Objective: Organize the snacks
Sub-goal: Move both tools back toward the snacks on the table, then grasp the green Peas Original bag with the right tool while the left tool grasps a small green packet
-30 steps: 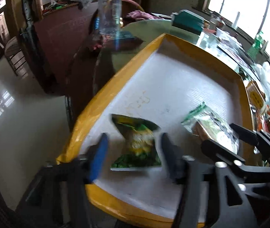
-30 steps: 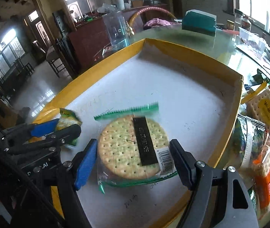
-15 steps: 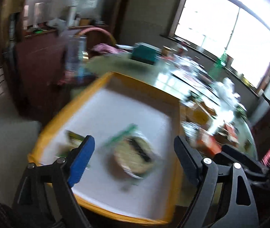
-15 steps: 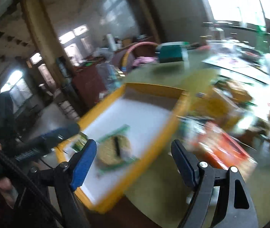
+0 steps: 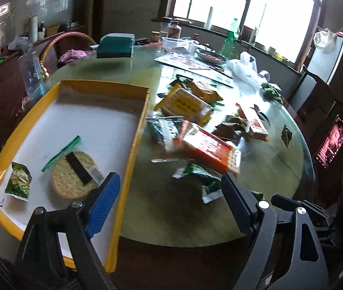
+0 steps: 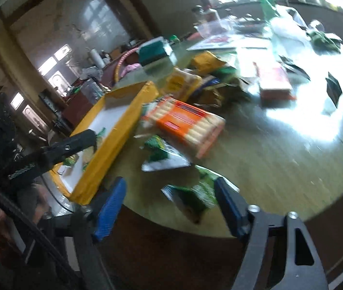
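1. The tray, close up a second ago, is now seen from further back, with the snack pile beside it.
2. The crackers and green packet are shown lying in the tray by the left view only.
3. Both the left gripper and right gripper are spread wide, empty.

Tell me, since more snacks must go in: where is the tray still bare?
Bare: the tray floor's far half beyond the round cracker pack. Its near left corner is crowded by that pack and a small green packet.

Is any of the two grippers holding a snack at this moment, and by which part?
Nothing is held: left gripper and right gripper are both open and empty.
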The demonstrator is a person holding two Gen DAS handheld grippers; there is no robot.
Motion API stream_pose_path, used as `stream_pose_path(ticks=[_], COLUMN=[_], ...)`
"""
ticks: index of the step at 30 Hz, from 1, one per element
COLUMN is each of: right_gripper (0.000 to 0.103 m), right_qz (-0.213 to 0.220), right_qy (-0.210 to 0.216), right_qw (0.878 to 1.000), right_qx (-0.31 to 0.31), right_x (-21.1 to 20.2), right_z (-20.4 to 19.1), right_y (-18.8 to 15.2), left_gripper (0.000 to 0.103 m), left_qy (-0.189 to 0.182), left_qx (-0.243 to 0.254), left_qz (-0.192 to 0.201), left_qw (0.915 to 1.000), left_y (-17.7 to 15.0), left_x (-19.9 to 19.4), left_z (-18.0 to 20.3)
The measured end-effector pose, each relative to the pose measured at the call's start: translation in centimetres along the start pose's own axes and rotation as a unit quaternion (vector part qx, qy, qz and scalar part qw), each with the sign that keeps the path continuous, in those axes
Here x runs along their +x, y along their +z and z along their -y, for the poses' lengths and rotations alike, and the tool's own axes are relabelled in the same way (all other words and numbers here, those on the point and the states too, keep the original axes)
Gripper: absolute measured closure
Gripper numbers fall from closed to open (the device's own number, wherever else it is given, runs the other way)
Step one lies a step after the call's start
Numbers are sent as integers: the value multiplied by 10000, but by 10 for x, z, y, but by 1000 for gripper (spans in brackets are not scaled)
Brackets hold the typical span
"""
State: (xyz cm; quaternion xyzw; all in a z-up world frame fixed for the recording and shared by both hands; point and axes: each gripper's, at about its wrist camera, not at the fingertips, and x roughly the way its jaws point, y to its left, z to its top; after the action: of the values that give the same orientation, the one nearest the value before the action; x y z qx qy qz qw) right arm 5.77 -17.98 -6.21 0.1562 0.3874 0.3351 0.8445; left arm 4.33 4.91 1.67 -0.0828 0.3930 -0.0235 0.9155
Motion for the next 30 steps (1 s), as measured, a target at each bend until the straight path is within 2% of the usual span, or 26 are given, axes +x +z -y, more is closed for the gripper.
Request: stream_pose_path(ticks=[5,8,12,14,21,22,23,26,30], right_gripper=[33,39,41,45,46,48,59,74,78], right_qz=[-73,-155,-257,-335,-434,-462,-482,-517,-515], right_qy=[-181,-246,-200,-221,-212,-162,-161,-436,-404], right_qw=[9997,9994,9988,9985,9979,9976,9976,9970,9971], right_qx=[145,199,358,369,442,482,476,377,388], right_x=[-2,-1,1,5,16,18,21,26,25], right_z=[19,27,37,38,38,39,38,38,44], right_y=[-5,-10,-16,-17,-8,-6,-4,1,3], left_gripper=[18,18,18,18,18,18,18,18,21], left_qy=[47,82,108,131,80,30,-28,-157,-69], left_qx=[55,137,142,115,95,89,106,180,373], left_qz=[-84,-148,-175,-198,-344,-411,-491,-593,-829], left_qw=[9999,9998,9997,9997,9993,9991,9987,9980,9958], left_y=[-4,-6,-8,-9,-9,-8,-7,-2,1], left_x=[5,8,11,13,21,23,27,37,57], left_z=[12,15,17,15,15,17,19,30,45])
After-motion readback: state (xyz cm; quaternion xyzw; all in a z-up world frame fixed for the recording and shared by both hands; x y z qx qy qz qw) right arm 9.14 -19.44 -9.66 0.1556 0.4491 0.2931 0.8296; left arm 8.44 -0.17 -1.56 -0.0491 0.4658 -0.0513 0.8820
